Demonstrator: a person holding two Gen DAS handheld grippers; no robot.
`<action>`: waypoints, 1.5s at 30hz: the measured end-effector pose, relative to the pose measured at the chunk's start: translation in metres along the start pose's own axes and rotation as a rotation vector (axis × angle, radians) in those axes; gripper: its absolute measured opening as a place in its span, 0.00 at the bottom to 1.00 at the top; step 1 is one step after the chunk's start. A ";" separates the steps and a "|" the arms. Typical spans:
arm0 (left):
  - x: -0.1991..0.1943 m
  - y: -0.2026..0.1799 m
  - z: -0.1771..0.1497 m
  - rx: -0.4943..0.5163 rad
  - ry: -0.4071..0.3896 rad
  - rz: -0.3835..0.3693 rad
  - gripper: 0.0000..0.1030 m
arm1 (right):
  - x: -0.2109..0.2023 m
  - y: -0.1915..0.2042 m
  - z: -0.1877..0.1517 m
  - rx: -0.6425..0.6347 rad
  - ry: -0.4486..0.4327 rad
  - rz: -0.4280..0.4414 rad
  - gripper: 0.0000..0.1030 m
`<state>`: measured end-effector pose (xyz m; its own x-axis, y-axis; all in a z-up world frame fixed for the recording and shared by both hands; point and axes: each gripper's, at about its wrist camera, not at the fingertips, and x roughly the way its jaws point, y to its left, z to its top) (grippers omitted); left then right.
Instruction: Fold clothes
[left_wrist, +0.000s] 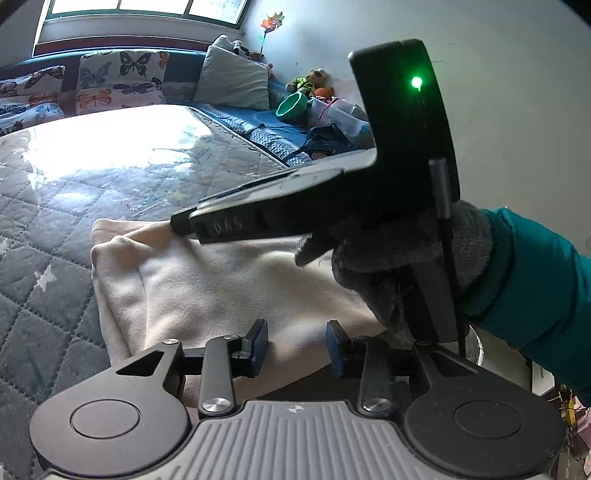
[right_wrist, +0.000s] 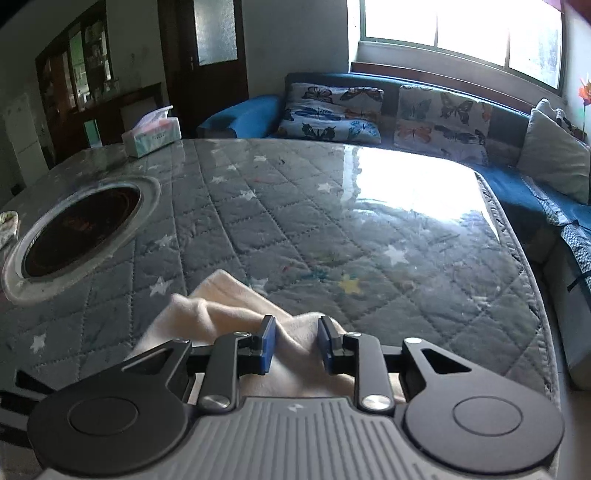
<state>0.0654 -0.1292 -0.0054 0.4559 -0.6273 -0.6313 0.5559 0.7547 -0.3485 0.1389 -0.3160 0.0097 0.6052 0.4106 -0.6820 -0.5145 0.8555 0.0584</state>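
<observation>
Cream garment (left_wrist: 207, 291) lies folded on the quilted table cover (left_wrist: 55, 258); left gripper (left_wrist: 297, 347) hovers over its near edge, jaws parted, pads clear of cloth; right gripper (right_wrist: 293, 345) jaws slightly parted with a raised fold between them, contact cannot be told.
</observation>
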 end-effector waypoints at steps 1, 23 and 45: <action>-0.002 0.001 0.000 -0.002 -0.006 0.002 0.38 | -0.003 0.001 0.001 0.000 -0.006 0.005 0.24; -0.028 0.022 -0.012 -0.088 -0.054 0.075 0.47 | -0.004 0.042 0.003 -0.135 0.008 0.058 0.35; -0.021 0.040 -0.001 -0.111 -0.067 0.081 0.49 | -0.099 0.002 -0.096 0.115 -0.049 -0.165 0.49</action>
<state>0.0772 -0.0854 -0.0070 0.5434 -0.5721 -0.6144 0.4365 0.8177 -0.3753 0.0196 -0.3849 0.0073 0.7055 0.2747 -0.6533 -0.3351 0.9416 0.0340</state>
